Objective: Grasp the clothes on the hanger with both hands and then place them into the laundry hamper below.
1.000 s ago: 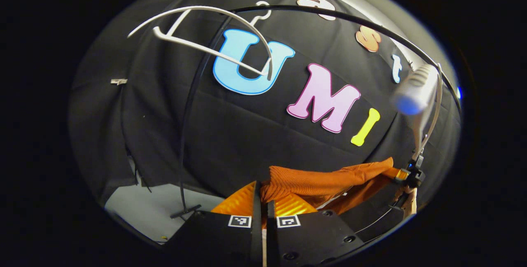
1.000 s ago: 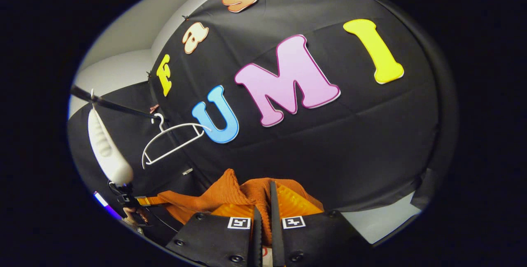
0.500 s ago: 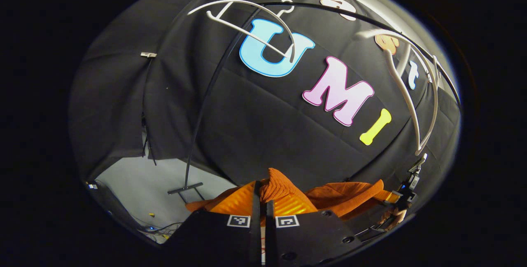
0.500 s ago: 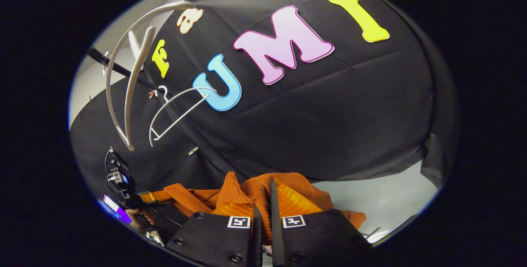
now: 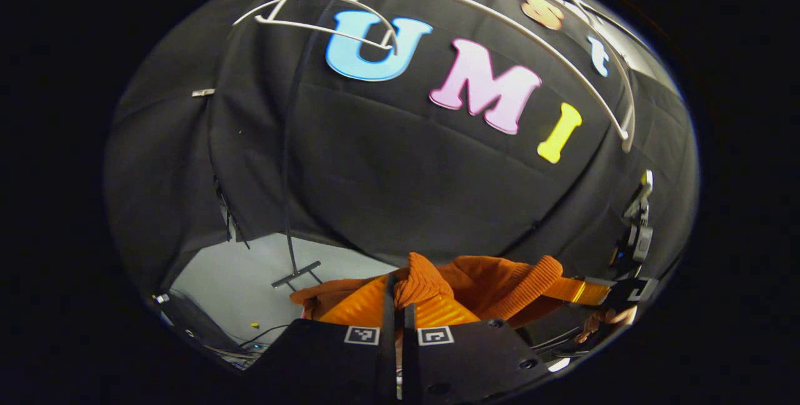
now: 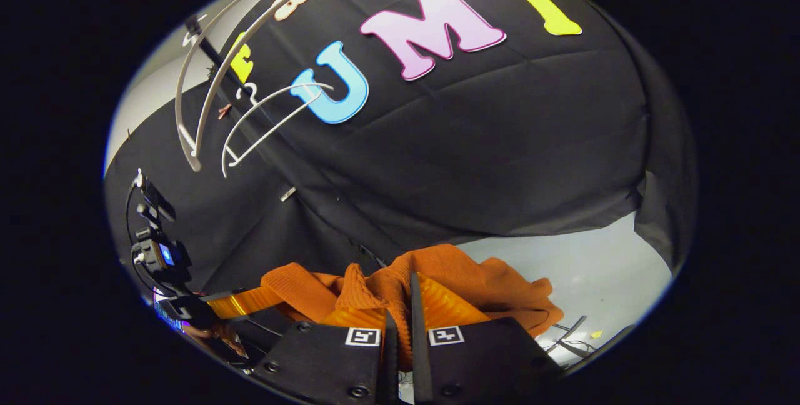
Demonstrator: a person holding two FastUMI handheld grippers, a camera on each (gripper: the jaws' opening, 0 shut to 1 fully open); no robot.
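Observation:
In the left gripper view, my left gripper is shut on a bunched fold of the orange knit garment. The cloth stretches right to the other gripper's orange fingers, held by a hand. In the right gripper view, my right gripper is likewise shut on the orange garment, which sags to the right over the floor. The left gripper's orange fingers hold its far end. A bare white hanger, also the large bare white hanger, hangs empty high above the garment.
A second thin white hanger, the smaller hanger, stays on the black rail. The rail's upright pole and foot stand on the grey floor. Cables lie at the floor's near edge.
Both grippers have come down with the orange garment between them. The hangers have slid toward the top of both views, and more grey floor shows.

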